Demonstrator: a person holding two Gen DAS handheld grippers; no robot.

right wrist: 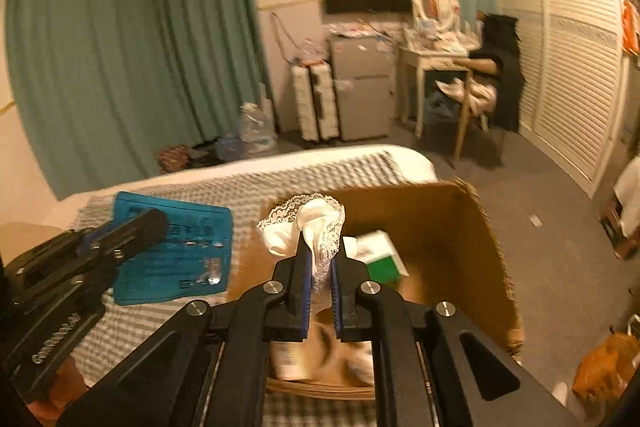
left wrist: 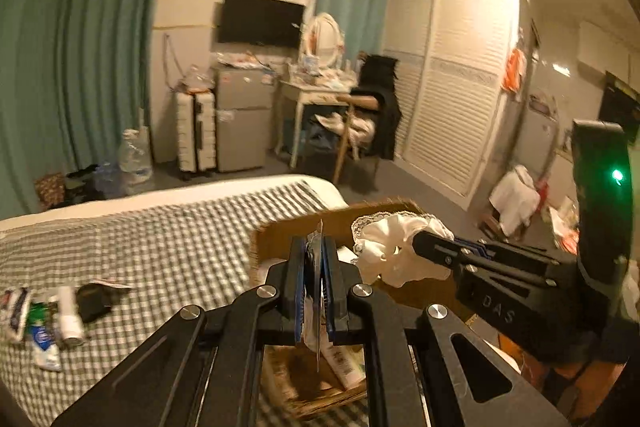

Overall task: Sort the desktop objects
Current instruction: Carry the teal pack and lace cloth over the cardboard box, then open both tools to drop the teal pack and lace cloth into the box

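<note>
My left gripper (left wrist: 316, 251) is shut on a thin flat packet (left wrist: 317, 267), seen edge-on, and holds it over the open cardboard box (left wrist: 280, 231). In the right wrist view the same packet shows as a teal sheet (right wrist: 176, 251) in the left gripper (right wrist: 154, 223). My right gripper (right wrist: 320, 251) is shut on a white lace-trimmed cloth (right wrist: 308, 223) above the box (right wrist: 460, 227). The cloth (left wrist: 392, 247) and the right gripper (left wrist: 418, 241) also show in the left wrist view. A green and white carton (right wrist: 380, 255) lies inside the box.
The box stands on a grey checked bedspread (left wrist: 160, 239). Small items lie at its left: sachets (left wrist: 24, 311), a white tube (left wrist: 70, 315), a black pouch (left wrist: 94, 301). Beyond the bed are a fridge (left wrist: 240, 119), a dressing table (left wrist: 316, 87), a chair and wardrobe doors (left wrist: 452, 79).
</note>
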